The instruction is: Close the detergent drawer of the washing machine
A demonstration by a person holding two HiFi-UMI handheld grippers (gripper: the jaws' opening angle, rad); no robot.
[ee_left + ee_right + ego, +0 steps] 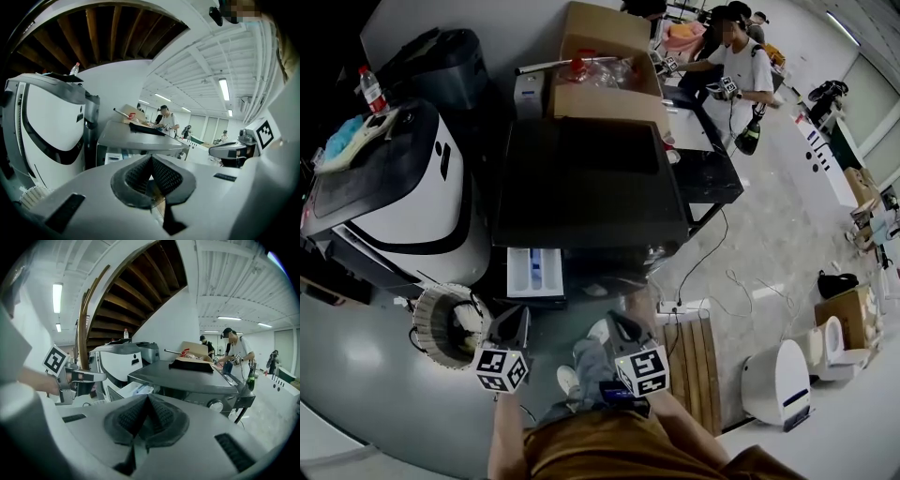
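Observation:
A dark front-loading washing machine (591, 178) stands in front of me. Its white-and-blue detergent drawer (534, 272) sticks out of the upper left of its front. In the left gripper view the drawer (114, 157) shows just beyond the jaws, and in the right gripper view the drawer (136, 390) lies left of the machine's knob (215, 405). My left gripper (521, 315) hovers a little below the drawer, shut and holding nothing. My right gripper (615, 321) is level with it to the right, under the machine's front, also shut and holding nothing. Neither touches the drawer.
A white top-loading machine (384, 187) stands at the left, with a ribbed white basket (445, 323) on the floor before it. A cardboard box (605, 56) sits behind the washer. A power strip with cables (680, 307), a wooden pallet (689, 361) and a person (741, 66) are at the right.

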